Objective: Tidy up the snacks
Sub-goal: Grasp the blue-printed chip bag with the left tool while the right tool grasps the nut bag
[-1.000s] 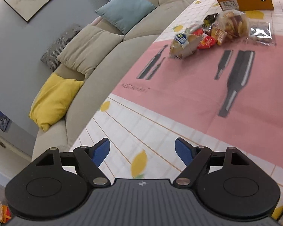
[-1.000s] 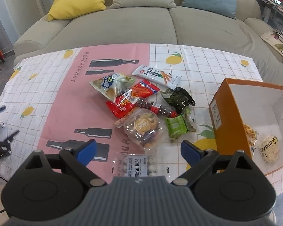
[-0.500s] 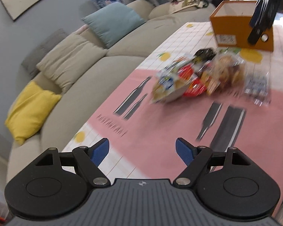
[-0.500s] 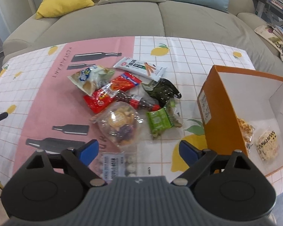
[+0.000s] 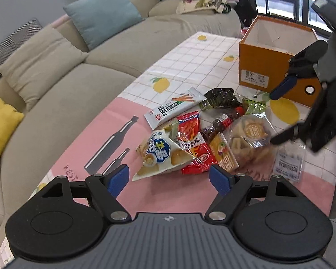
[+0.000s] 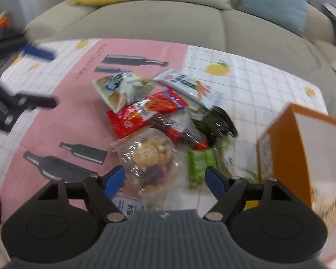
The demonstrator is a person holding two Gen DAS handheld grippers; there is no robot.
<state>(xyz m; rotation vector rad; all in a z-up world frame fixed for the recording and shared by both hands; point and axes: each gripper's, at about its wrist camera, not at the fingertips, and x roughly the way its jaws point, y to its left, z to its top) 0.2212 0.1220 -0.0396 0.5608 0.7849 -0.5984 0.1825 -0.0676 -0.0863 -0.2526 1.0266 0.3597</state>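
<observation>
We find the left tongs spread wide and holding nothing, poised low over the pink part of the cloth on the bench, just short of the snack pile. The right tongs are likewise spread and empty, their blue fingertips flanking the near edge of a clear bag of mixed biscuits; we cannot tell whether they touch it, as that view is blurred.

The snacks lie heaped together mid-bench. Nearest the left tongs we note a pale chip bag with blue lettering, partly overlapping a red packet. Behind these lies a white stick-snack packet, and beside it a dark green crumpled bag. A small green packet rests between the biscuit bag and the box. A flat clear packet with a white label lies apart at the near edge, below the right tongs as seen from the left wrist.

An orange box, open at the top, stands upright beyond the pile on the white chequered part of the cloth. From the right wrist, pale snack packets show inside it, blurred.

A beige sofa runs along the far side of the bench.
</observation>
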